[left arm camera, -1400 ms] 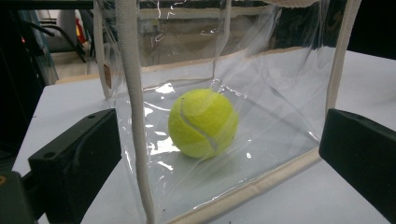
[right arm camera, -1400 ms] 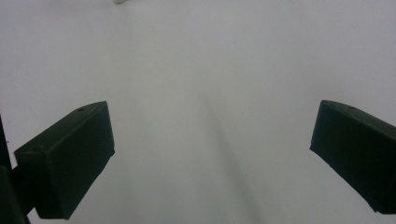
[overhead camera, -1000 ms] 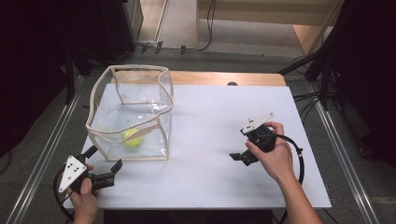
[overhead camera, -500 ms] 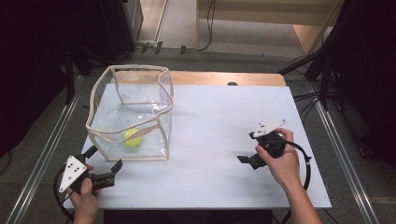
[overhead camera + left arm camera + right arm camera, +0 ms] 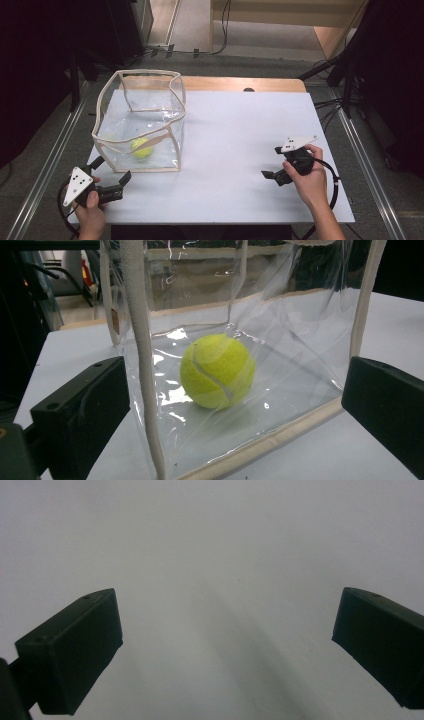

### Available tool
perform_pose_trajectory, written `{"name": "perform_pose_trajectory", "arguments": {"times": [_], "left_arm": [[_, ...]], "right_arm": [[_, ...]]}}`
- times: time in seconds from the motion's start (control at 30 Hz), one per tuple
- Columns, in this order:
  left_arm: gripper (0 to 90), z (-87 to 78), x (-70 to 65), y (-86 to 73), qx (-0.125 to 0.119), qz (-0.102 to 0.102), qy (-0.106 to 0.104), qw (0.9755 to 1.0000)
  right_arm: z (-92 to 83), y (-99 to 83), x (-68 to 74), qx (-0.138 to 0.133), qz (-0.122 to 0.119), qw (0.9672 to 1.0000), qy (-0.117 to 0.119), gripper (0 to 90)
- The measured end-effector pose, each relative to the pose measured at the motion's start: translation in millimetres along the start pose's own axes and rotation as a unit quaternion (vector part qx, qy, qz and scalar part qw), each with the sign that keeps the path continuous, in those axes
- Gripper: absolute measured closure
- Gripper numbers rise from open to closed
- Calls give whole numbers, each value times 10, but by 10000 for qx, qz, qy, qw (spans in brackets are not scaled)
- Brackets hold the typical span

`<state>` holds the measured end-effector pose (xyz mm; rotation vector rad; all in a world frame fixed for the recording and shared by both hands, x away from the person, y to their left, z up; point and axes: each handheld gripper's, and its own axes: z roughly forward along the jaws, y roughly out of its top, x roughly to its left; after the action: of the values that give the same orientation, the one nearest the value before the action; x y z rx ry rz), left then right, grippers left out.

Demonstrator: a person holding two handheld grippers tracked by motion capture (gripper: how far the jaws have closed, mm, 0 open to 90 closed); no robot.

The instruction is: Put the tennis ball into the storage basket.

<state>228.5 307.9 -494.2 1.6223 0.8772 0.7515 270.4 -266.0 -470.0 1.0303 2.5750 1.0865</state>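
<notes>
tennis ball (image 5: 217, 371) sits inside clear bag (image 5: 300, 340).

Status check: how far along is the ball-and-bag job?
Looks done: yellow tennis ball sits inside the clear plastic bag with beige trim. In hand: nothing; left tool is open beside the bag, right tool open over the bare white table. Left: nothing visible, perhaps closing the bag.
</notes>
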Motion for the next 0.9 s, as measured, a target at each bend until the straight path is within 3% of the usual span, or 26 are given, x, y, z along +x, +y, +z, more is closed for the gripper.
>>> {"name": "perform_pose_trajectory", "arguments": {"times": [0.5,0.9], "left_arm": [[0,1,-3,0,14,21,-6,10000],[0,1,-6,0,12,19,-6,10000]], "right_arm": [[-69,-331,-82,-240,324,9992,-70,0],[-128,-491,-112,-446,503,9976,-156,0]]}}
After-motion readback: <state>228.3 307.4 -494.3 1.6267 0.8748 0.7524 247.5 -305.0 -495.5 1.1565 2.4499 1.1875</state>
